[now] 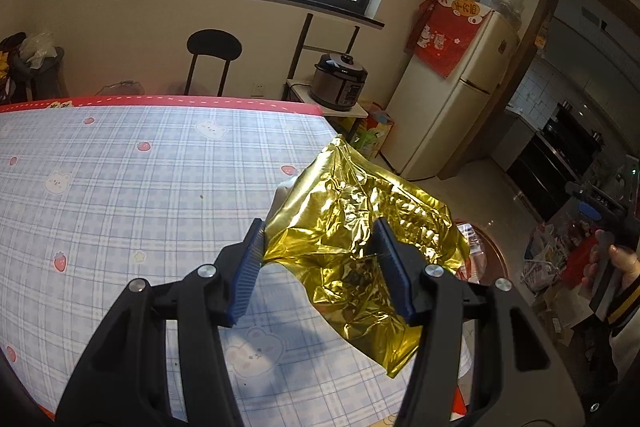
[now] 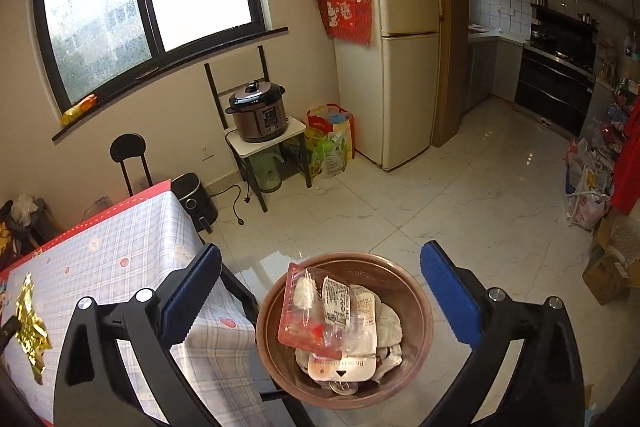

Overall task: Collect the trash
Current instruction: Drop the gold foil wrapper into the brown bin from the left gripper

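Gold foil wrapper (image 1: 352,227) pinched in left hand-held gripper (image 1: 320,247); right hand-held gripper (image 2: 320,291) spread wide, empty.

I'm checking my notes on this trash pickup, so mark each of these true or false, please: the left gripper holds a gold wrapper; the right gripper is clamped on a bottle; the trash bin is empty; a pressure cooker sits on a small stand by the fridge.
1. The left gripper holds a gold wrapper. True.
2. The right gripper is clamped on a bottle. False: its jaws stand wide open with nothing between them.
3. The trash bin is empty. False: it holds plastic packaging and wrappers.
4. A pressure cooker sits on a small stand by the fridge. True.
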Demonstrator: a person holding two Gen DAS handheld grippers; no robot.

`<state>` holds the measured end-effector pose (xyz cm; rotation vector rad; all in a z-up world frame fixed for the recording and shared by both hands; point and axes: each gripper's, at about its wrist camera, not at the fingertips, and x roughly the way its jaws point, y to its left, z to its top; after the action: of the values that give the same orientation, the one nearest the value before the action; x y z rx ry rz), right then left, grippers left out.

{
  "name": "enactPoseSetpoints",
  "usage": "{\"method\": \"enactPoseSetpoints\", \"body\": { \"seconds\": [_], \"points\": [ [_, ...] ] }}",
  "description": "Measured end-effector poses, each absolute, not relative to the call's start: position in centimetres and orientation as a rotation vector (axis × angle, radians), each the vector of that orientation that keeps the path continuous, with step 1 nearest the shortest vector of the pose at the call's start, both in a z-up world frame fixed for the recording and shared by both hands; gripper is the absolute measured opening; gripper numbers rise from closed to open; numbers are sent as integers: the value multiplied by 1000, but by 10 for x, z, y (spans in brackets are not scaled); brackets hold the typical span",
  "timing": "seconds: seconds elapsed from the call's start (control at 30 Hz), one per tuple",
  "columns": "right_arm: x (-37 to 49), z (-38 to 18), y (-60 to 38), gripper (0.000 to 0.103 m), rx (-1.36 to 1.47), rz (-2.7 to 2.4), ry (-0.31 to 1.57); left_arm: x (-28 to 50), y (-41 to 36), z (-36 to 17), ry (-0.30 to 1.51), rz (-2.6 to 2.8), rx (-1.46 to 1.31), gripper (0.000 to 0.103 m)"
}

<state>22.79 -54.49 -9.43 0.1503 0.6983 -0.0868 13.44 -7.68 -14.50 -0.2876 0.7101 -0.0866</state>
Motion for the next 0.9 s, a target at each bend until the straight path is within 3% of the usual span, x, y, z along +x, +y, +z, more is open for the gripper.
{"method": "enactPoseSetpoints", "body": {
  "seconds": [0.33,0.67,0.77,0.9],
  "points": [
    [190,-75,-559,98,186,-128,681,172,-156,-132,716,-271,-186,56],
    [151,-65,-613,98,226,-205,662,246,-314,-140,746,-500,-102,57],
    [143,-65,-633,98,244,-240,660,265,-355,-138,728,-569,-104,62],
    [136,-70,-651,98,253,-284,672,281,-385,-135,715,-620,-122,80]
  ]
}}
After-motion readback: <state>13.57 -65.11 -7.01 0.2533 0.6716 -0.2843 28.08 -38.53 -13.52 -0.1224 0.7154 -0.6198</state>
